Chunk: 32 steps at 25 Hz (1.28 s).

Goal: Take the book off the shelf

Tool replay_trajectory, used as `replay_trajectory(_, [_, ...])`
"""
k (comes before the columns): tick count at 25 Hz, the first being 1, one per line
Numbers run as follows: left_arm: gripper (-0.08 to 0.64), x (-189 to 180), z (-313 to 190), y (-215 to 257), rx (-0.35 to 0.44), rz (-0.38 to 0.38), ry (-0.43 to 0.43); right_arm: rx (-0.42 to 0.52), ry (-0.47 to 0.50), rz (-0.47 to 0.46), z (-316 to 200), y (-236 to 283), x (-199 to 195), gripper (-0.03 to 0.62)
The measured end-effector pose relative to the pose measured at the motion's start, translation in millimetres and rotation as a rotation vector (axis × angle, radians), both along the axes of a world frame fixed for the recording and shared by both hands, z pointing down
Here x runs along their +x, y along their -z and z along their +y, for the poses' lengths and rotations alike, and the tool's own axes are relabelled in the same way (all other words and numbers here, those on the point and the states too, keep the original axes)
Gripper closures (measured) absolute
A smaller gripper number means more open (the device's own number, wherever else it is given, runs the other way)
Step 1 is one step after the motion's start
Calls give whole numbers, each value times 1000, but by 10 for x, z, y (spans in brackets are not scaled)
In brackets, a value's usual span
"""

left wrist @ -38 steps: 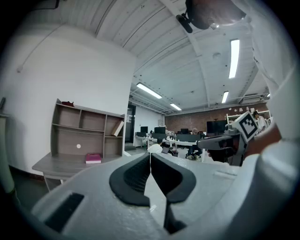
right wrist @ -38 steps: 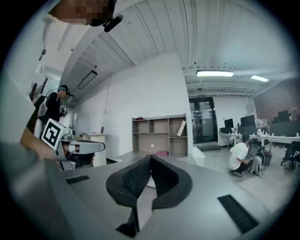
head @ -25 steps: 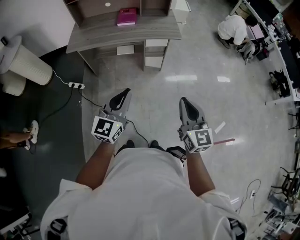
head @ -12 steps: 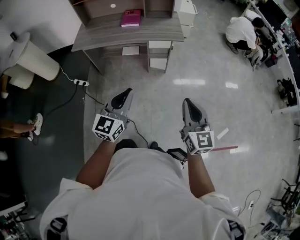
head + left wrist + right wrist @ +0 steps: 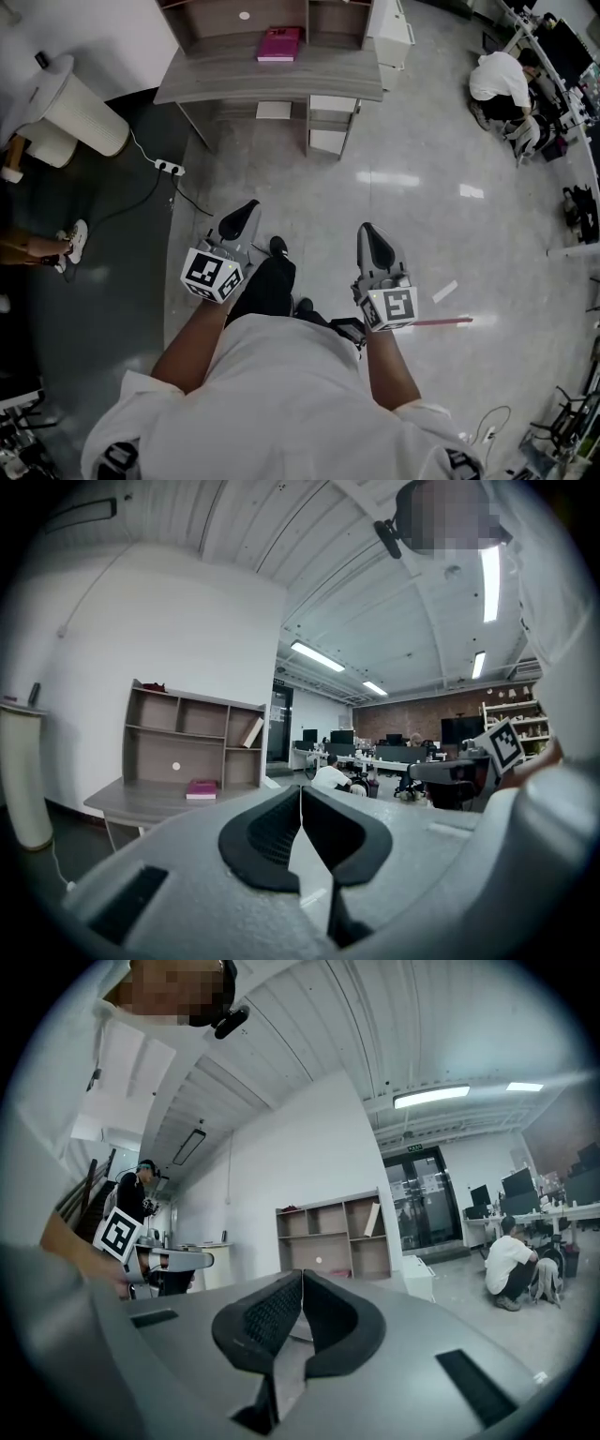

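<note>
A pink book (image 5: 279, 44) lies flat on the grey desk (image 5: 272, 80) far ahead, under the wooden shelf unit (image 5: 187, 747). The left gripper view shows that pink book (image 5: 202, 788) too, and a pale book (image 5: 251, 732) leaning in an upper right compartment. The same leaning book (image 5: 372, 1220) shows in the right gripper view. My left gripper (image 5: 240, 218) and right gripper (image 5: 372, 242) hang side by side over the floor, well short of the desk. Both are shut with nothing between the jaws.
A white ribbed bin (image 5: 80, 103) stands left of the desk, with a power strip (image 5: 169, 168) and cable on the floor. A white drawer unit (image 5: 389, 28) is right of the desk. A person (image 5: 502, 80) crouches at far right. A red strip (image 5: 441, 322) lies on the floor.
The desk and shelf have slid lower and to the right in the head view. A dark trouser leg has stepped forward between the grippers. Both grippers stay shut.
</note>
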State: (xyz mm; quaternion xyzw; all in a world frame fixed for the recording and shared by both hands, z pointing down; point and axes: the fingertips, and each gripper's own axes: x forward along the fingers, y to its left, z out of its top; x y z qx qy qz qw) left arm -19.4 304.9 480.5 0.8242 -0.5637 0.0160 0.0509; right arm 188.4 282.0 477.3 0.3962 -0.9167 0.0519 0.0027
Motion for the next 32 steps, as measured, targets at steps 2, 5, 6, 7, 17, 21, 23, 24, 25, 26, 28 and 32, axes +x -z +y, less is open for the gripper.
replay_trajectory(2, [541, -67, -137, -68, 0, 18, 0, -3, 4, 2, -141, -34, -69, 577])
replay_trajectory(5, [541, -138, -398, -132, 2, 47, -10, -12, -9, 17, -389, -68, -146, 577])
replay_trajectory(6, [541, -171, -504, -140, 5, 63, -15, -5, -16, 25, -482, -56, -179, 577])
replay_trajectory(7, [541, -215, -623, -144, 9, 79, -20, 6, -27, 30, -590, -36, -214, 577])
replay_trajectory(17, [541, -862, -1896, 36, 76, 121, -18, 77, -42, 32, -1813, 239, -816, 577])
replay_trajectory(21, [541, -1071, -2271, 98, 104, 126, -37, 92, -48, 27, -2209, 267, -1040, 577])
replay_trajectory(23, [541, -1166, -2429, 89, 101, 137, -41, 85, -54, 31, -2378, 262, -1125, 577])
replay_trajectory(24, [541, -1200, -2509, 80, 98, 141, -46, 84, -59, 34, -2458, 267, -1157, 577])
replay_trajectory(25, [541, -1224, -2589, 70, 95, 145, -53, 85, -65, 37, -2535, 274, -1182, 577])
replay_trajectory(26, [541, -1243, -2667, 62, 94, 147, -61, 88, -72, 40, -2605, 284, -1201, 577])
replay_trajectory(28, [541, -1274, -2819, 53, 94, 153, -75, 93, -85, 47, -2729, 298, -1228, 577])
replay_trajectory(32, [541, -1263, -3105, 32, 89, 170, -107, 92, -114, 57, -2927, 304, -1214, 577])
